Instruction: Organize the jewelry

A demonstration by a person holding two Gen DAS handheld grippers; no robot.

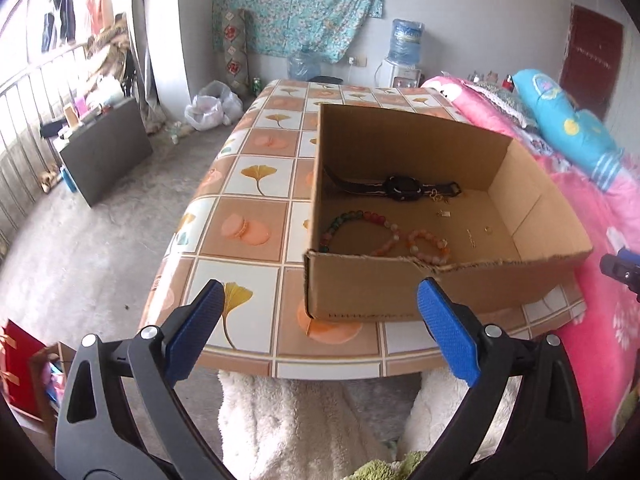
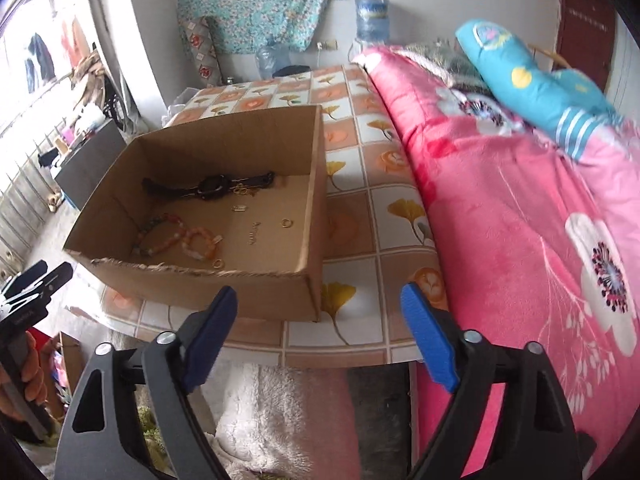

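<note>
An open cardboard box stands on the tiled table. Inside lie a black watch, two bead bracelets, a gold ring and small gold pieces. My left gripper is open and empty, held before the table's near edge, short of the box. My right gripper is open and empty, near the box's front right corner. Each gripper shows at the edge of the other's view.
A pink flowered blanket with a blue pillow lies against the table's right side. A white fluffy fabric is below the near edge. A dark cabinet stands on the floor at left.
</note>
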